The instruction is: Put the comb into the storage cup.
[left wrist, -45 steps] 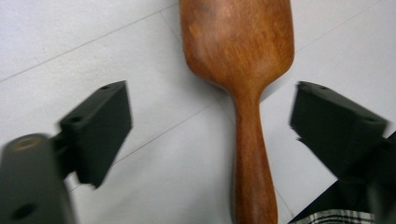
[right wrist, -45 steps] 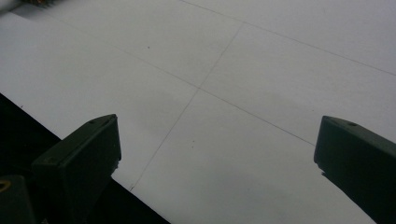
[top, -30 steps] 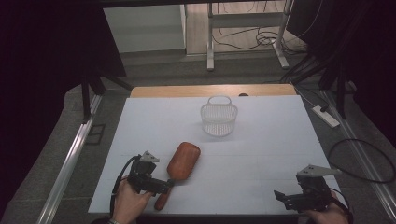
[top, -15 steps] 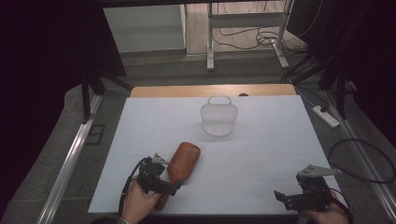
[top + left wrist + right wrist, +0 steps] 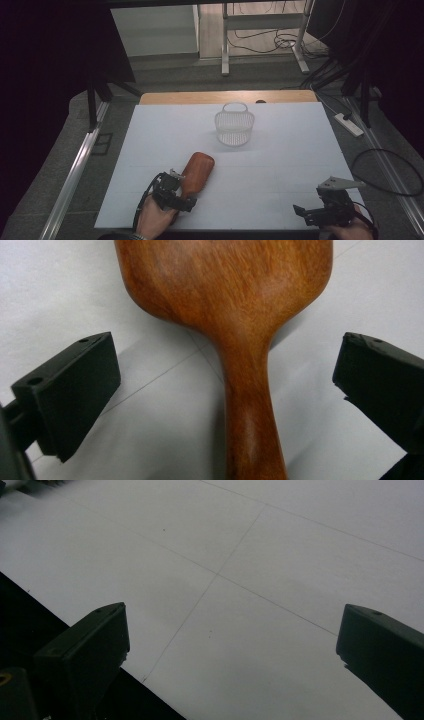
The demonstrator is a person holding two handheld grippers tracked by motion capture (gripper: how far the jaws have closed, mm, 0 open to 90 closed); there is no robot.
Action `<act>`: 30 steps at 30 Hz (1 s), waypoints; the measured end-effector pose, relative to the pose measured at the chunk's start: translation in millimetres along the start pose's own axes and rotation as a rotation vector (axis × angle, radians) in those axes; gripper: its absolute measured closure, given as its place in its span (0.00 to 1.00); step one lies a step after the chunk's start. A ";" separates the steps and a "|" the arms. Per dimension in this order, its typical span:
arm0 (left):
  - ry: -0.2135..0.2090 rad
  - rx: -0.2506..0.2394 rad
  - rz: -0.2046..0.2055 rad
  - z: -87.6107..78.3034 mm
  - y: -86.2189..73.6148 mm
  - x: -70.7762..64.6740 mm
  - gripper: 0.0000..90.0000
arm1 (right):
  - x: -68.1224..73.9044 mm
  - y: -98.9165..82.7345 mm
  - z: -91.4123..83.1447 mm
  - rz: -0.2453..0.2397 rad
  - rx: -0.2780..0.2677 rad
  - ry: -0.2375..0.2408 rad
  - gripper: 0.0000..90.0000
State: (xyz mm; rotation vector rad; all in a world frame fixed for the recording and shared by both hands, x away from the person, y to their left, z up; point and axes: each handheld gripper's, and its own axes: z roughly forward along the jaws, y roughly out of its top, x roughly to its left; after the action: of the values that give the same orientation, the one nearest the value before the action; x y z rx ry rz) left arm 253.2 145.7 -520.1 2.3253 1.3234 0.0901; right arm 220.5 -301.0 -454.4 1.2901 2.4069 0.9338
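Observation:
A brown wooden paddle-shaped brush [image 5: 197, 171] lies on the white table [image 5: 280, 165], its handle pointing toward the near left. My left gripper [image 5: 181, 196] is open around that handle; in the left gripper view the handle [image 5: 250, 415] runs up between the two black jaws without touching either, and the broad head [image 5: 225, 280] spreads above. My right gripper [image 5: 305, 212] rests open at the near right edge of the table, with bare white surface [image 5: 240, 605] between its jaws.
A small white wire basket [image 5: 234, 125] with a handle stands upright at the far middle of the table. A wooden strip [image 5: 225, 96] runs along the far edge. Cables and a power strip [image 5: 347, 125] lie on the floor to the right.
My left gripper has slid forward along the table so that the brush handle now lies between its open jaws. The right gripper has stayed put.

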 end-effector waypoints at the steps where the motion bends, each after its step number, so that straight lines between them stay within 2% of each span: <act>1: 0.017 0.004 -0.008 -0.2 -0.2 -1.3 0.00 | 0.0 0.0 0.0 -0.001 0.000 0.000 0.01; 6: 0.021 0.003 -0.018 -0.6 0.3 -3.4 0.00 | 0.2 0.0 -0.1 0.000 0.000 0.002 0.01; 8: 0.052 0.008 0.005 -1.1 0.3 -6.8 0.06 | 0.2 0.1 0.0 -0.003 -0.001 0.003 0.01; 9: 0.046 0.007 0.008 -1.4 0.0 -7.3 0.13 | 0.2 0.0 -0.1 -0.003 -0.001 0.003 0.01; 11: 0.043 0.007 0.006 -1.4 0.0 -7.5 0.20 | 0.2 0.0 0.0 -0.003 -0.001 0.003 0.01; 15: 0.090 0.020 0.027 -1.2 0.0 -10.4 0.40 | 0.3 0.1 0.1 -0.004 0.000 0.002 0.01; 18: 0.068 0.012 0.012 -2.5 0.0 -8.9 0.52 | 0.3 0.2 0.2 -0.004 0.001 0.002 0.01; 21: 0.075 0.012 0.021 -2.9 0.1 -8.9 0.60 | 0.3 0.2 0.3 -0.006 0.002 0.002 0.01; 23: 0.061 0.009 0.020 -2.8 0.4 -8.9 0.63 | 0.4 0.2 0.4 -0.006 0.002 0.002 0.01; 30: 0.060 0.006 0.012 -3.1 0.3 -8.4 0.71 | 0.5 0.2 0.4 -0.007 0.004 0.002 0.01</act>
State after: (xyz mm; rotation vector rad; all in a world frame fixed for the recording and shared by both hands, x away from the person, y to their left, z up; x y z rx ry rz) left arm 248.1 139.7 -515.9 2.3525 1.3407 0.1608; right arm 220.5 -300.4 -454.5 1.2822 2.4141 0.9303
